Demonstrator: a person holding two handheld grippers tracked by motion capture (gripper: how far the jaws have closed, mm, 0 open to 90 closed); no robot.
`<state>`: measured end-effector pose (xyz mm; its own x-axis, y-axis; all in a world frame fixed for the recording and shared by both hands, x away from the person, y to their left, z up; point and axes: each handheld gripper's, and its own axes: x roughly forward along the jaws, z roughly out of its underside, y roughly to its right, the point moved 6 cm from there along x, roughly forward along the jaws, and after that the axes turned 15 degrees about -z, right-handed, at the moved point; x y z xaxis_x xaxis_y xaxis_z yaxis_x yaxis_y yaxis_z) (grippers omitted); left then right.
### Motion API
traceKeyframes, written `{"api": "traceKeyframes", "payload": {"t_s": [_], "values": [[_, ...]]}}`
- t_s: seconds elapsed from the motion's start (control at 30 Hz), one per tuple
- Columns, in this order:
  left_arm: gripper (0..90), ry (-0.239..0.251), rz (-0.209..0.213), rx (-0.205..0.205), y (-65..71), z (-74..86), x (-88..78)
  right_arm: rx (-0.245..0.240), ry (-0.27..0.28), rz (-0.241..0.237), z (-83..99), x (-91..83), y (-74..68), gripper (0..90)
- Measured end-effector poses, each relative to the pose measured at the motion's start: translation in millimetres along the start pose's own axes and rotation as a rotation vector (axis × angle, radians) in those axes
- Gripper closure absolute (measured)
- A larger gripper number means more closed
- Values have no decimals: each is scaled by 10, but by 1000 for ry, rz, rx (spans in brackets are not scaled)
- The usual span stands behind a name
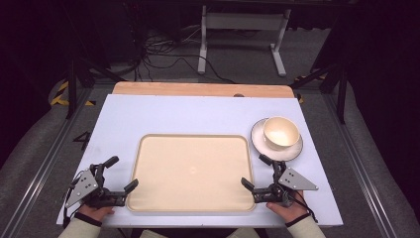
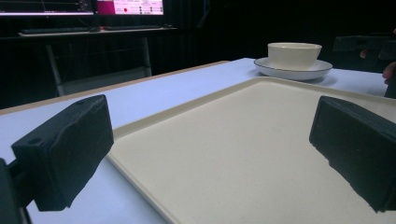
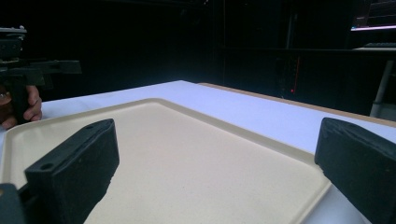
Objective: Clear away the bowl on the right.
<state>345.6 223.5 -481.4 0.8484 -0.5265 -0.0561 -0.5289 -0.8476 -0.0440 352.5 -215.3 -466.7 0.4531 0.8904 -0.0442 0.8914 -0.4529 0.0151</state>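
a tray [image 1: 193, 173] is set at the middle of the table [image 1: 163, 114], toward the near edge. a bowl [image 1: 281, 132] is placed in a saucer [image 1: 257, 140], just beyond the tray's far right corner. the left gripper [image 1: 124, 173] is held at the tray's near left corner, the right gripper [image 1: 256, 170] at its near right corner.

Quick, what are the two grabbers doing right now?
Left gripper: jaws open, holding nothing, beside the tray.
Right gripper: jaws open, holding nothing, at the tray's other side.
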Motion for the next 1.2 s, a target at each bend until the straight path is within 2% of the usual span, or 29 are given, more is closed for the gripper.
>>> {"api": "traceKeyframes", "payload": {"t_s": [0.8,1.07,1.2], "values": [[2,1,-1,-1,0,0,2,15,-17,14,4,19,14,4],[2,1,-1,-1,0,0,2,10,-28,2,7,27,12,77],[2,0,-1,-1,0,-1,2,12,-28,1,6,28,9,147]]}}
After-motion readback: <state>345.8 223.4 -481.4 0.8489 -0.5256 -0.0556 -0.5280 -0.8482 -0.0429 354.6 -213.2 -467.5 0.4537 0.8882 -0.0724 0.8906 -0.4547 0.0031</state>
